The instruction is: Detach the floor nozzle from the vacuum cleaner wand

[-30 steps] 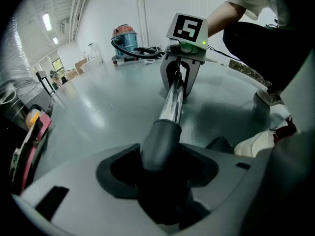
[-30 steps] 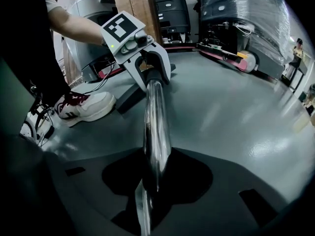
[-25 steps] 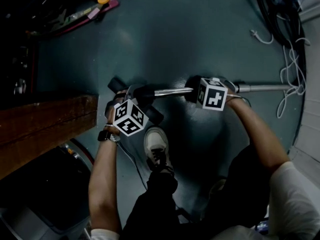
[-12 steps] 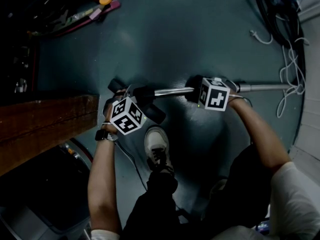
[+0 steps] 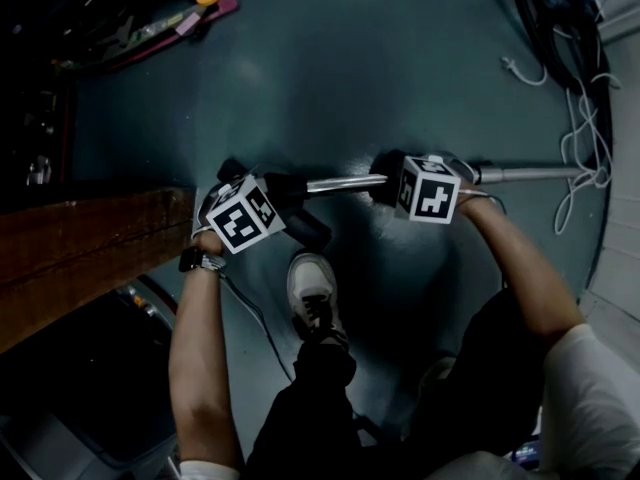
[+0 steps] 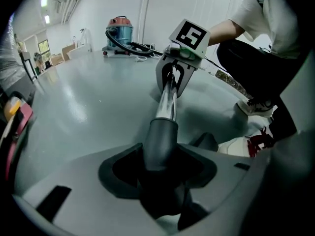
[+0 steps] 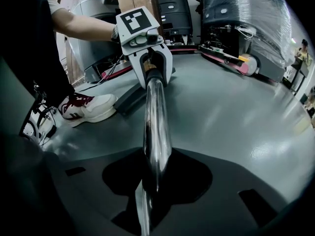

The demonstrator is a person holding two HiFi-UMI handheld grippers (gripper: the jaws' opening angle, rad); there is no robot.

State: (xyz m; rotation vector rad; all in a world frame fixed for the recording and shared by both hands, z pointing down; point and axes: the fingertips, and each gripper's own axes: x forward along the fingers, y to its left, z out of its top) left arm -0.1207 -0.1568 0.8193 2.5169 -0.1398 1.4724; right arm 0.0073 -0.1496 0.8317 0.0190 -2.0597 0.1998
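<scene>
My right gripper (image 7: 150,191) pinches the wand (image 7: 156,117) in its jaws. On my left gripper (image 6: 160,181) the jaws have just been closing onto the floor nozzle (image 5: 308,230) at its neck, left on the floor (image 5: 330,78). A weak bite could slip when I pull.

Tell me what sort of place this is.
Probably a workshop or warehouse hall: a wide painted concrete floor, a canister vacuum parked by the wall, plastic-wrapped machinery, and loose cables on the ground.
</scene>
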